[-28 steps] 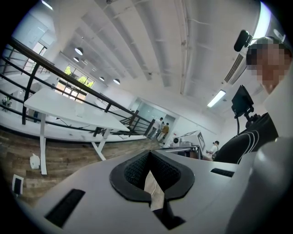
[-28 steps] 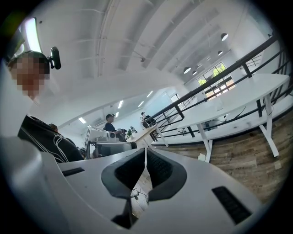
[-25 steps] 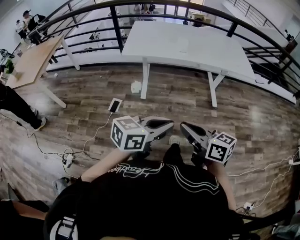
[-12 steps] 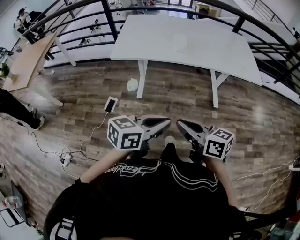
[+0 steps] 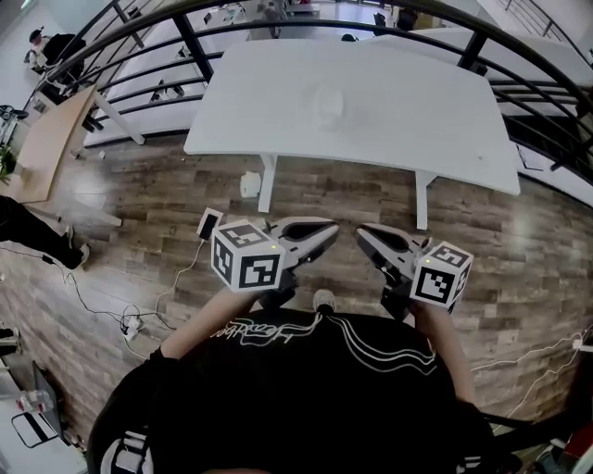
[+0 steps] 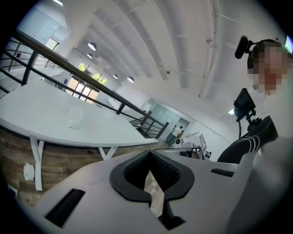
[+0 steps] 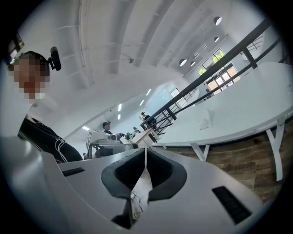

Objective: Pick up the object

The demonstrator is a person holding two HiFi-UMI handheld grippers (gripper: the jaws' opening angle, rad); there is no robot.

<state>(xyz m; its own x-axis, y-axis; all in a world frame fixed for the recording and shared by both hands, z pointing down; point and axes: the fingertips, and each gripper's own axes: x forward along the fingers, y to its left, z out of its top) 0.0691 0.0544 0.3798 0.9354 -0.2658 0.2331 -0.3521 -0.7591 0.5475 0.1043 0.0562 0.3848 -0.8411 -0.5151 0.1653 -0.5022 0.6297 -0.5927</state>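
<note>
A pale, see-through object (image 5: 329, 106) stands on the white table (image 5: 417, 111) ahead of me; its shape is hard to make out. It also shows as a faint shape (image 6: 74, 119) in the left gripper view and as a small white form (image 7: 208, 119) in the right gripper view. My left gripper (image 5: 331, 230) and right gripper (image 5: 362, 232) are held side by side in front of my chest, over the wooden floor and short of the table. Both are shut with nothing between their jaws.
A dark railing (image 5: 278, 14) curves behind the table. On the floor near the table leg lie a small white box (image 5: 248, 185), a phone (image 5: 209, 223) and cables with a power strip (image 5: 130, 326). A wooden desk (image 5: 46, 139) and a person's leg (image 5: 28, 227) are at the left.
The table has come closer and lower in the head view. Both grippers stay shut and keep their place in front of my chest.
</note>
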